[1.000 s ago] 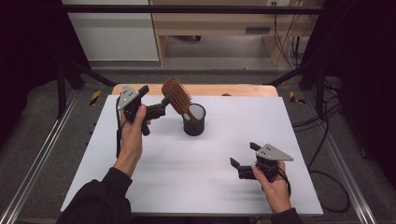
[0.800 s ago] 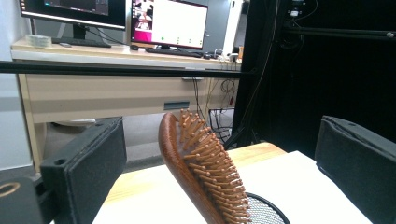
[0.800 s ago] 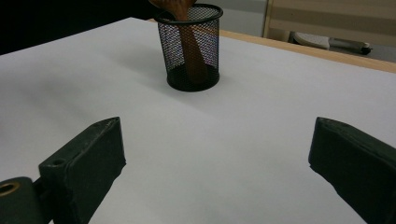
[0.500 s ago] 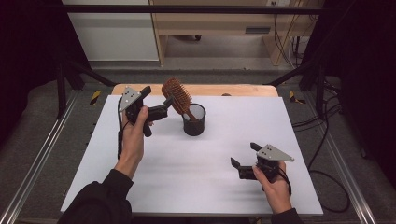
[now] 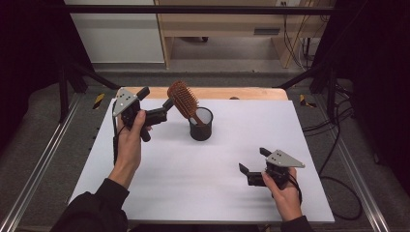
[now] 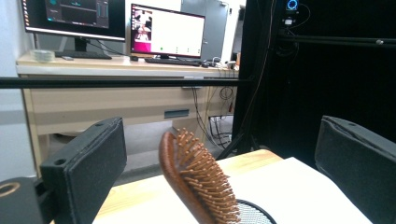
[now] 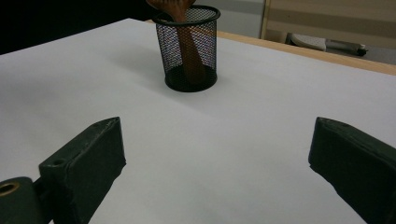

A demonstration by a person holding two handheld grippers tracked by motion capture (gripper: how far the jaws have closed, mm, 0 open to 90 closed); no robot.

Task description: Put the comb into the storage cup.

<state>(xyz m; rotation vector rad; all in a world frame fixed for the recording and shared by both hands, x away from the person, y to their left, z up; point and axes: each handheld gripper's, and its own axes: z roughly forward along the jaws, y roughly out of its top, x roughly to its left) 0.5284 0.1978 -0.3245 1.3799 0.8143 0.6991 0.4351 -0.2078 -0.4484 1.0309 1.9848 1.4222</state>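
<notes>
- Wooden hairbrush (image 5: 183, 101) stands handle-down in the black mesh cup (image 5: 201, 126) near the far middle of the white table (image 5: 159, 183), its bristled head leaning left out over the rim.
- Change from 1 second ago: the left gripper (image 5: 167, 107) sits a touch farther left of the brush head and a little lower; the brush itself has not shifted in the cup.
- Read on that: the brush looks dropped off and let go, so this step seems finished and the left hand (image 5: 129, 140) is backing away.
- In the left gripper view the 2 black jaws stand wide apart, the brush head (image 6: 196, 179) between them but touching neither. Released, nothing held.
- Left forearm reaches forward from the bottom left, gripper raised above the table and aimed right toward the cup.
- Right gripper (image 5: 252, 166) rests low near the front right, well apart from the cup, jaws spread and holding nothing, pointing left across bare table toward the cup (image 7: 189, 49).
</notes>
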